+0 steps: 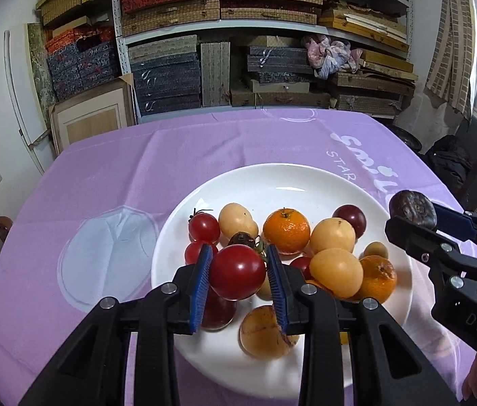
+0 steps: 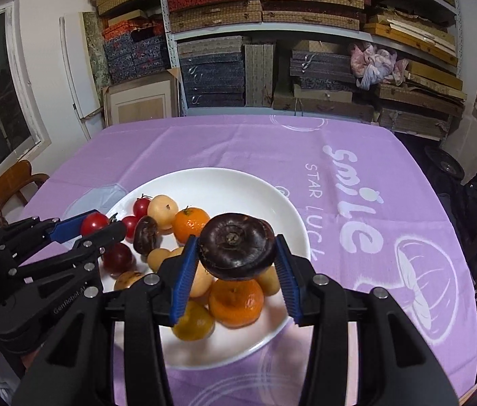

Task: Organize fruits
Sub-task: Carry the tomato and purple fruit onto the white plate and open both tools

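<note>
Left gripper (image 1: 238,272): clamps red tomato (image 1: 237,271)
Right gripper (image 2: 236,257): clamps dark fruit (image 2: 236,245)
Plate (image 1: 272,179): directly beneath both, equally near

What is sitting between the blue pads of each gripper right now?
Left gripper: a red tomato, clamped, in the left wrist view. Right gripper: a dark brown water chestnut, clamped, in the right wrist view.

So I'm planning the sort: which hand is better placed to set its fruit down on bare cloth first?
Probably the left. The left gripper holds a red tomato near the plate's left rim, with open purple cloth beside it. The right gripper's dark fruit hangs over the pile.
</note>
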`<state>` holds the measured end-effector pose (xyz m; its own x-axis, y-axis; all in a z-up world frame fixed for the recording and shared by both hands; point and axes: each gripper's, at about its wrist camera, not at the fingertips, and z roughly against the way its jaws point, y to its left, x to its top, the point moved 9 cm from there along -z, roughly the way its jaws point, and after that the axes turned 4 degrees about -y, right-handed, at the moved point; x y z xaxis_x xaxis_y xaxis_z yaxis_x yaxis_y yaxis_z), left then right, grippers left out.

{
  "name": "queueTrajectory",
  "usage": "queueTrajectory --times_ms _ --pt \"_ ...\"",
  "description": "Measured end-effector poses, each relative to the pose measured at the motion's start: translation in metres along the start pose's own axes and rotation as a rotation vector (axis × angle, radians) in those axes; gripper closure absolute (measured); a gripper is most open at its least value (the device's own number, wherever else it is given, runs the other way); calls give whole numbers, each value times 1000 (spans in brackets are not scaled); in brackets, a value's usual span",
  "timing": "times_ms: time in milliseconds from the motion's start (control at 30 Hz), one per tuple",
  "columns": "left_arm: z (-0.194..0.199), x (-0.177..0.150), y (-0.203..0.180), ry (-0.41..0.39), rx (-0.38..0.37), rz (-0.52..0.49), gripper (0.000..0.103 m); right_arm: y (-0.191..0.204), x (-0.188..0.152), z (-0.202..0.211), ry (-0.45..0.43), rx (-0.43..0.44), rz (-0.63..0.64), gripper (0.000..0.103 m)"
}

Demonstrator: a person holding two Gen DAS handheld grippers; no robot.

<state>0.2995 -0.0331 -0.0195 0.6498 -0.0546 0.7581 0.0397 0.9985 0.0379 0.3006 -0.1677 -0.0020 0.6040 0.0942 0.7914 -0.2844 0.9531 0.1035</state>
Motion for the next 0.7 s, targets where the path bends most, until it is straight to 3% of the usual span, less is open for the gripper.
queueTrajectory --times_ms 167,333,700 --pt "-24 -9 2 30 7 6 69 -1 -1 -29 20 1 5 59" --pt "-27 -7 4 0 24 -11 68 0 -6 -46 33 -3 15 59" --pt "-35 -7 1 -3 23 -18 67 -1 -15 -58 47 -7 17 58"
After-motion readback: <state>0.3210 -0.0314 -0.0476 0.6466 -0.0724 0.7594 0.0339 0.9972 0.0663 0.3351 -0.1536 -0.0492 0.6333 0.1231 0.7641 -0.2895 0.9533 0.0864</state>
